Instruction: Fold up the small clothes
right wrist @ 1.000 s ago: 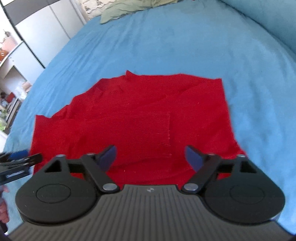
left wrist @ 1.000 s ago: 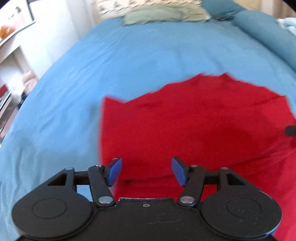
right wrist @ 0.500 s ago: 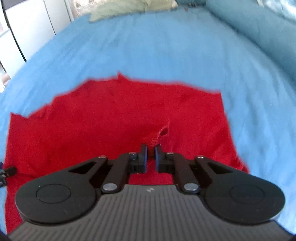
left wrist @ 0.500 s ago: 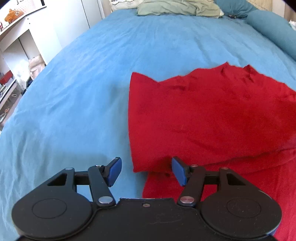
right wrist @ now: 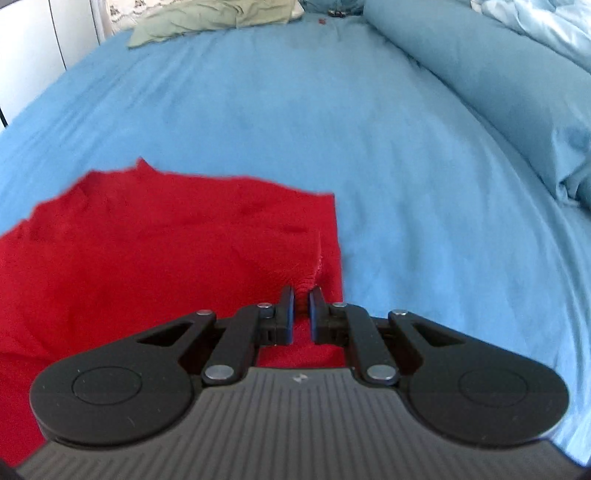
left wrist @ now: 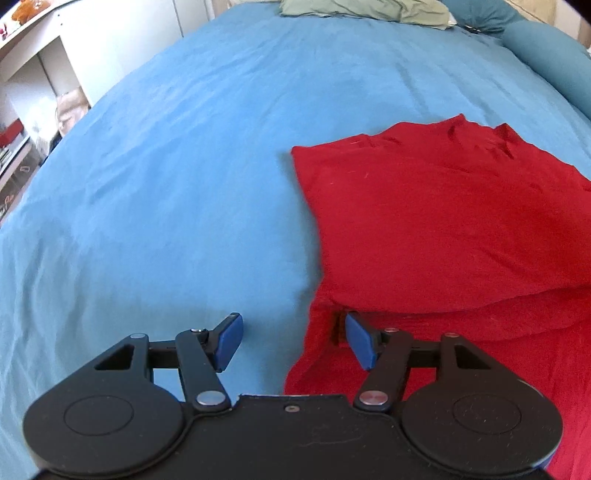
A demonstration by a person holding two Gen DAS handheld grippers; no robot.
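Red knit garment [left wrist: 443, 221] mid-fold on the blue-sheeted bed [left wrist: 184, 166].

The right gripper [right wrist: 301, 302] pinches a raised cuff-like knit edge near the garment's right side, apparently to carry it over; the left gripper [left wrist: 291, 341] stands wide apart straddling the garment's left edge, holding nothing.

A bed [left wrist: 192, 155] with a blue sheet fills both views. At its head lies a green pillow [left wrist: 365, 9], with a blue bolster [right wrist: 480, 74] along one side. Beside the bed stand white shelves [left wrist: 33, 74] and white cupboard doors [right wrist: 40, 48]. Daylight is bright.
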